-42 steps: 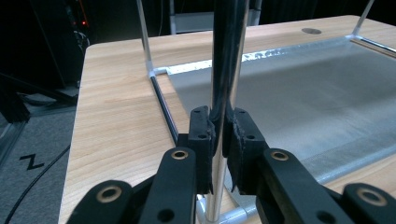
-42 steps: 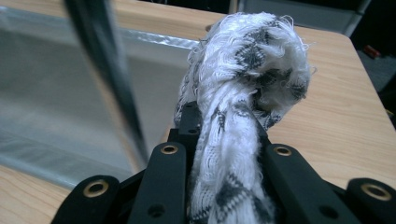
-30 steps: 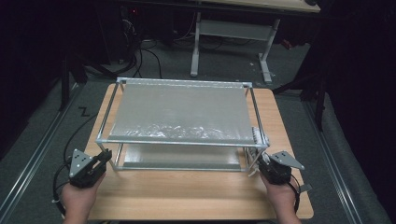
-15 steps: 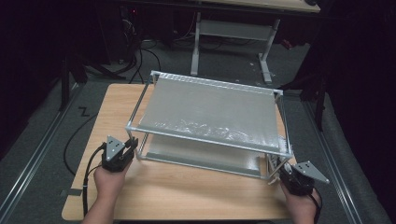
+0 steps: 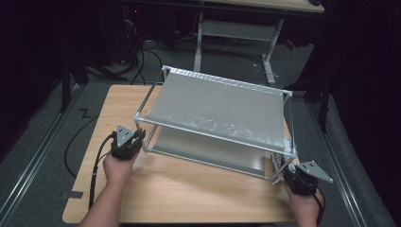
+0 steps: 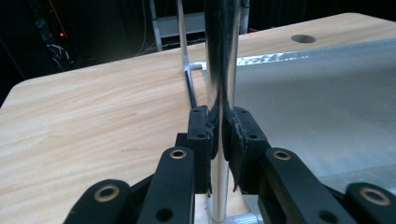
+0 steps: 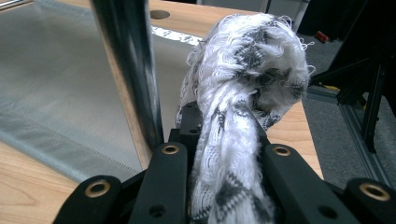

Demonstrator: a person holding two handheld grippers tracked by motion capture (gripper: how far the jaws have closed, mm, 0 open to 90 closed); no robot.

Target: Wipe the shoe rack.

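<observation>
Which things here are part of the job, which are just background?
In the job:
- metal rack, two shelves
- left gripper, shut on rack's front post
- right gripper, shut on knotted rope

Background:
- wooden table
- desk frame behind
- floor cables

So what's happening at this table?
A person is handling a two-tier metal rack on a wooden table, with a hand-held gripper in each hand. The left hand-held gripper is clamped on the rack's near-left post. The right hand-held gripper is at the near-right corner, shut on a knotted white rope. The rack sits skewed on the table.
</observation>
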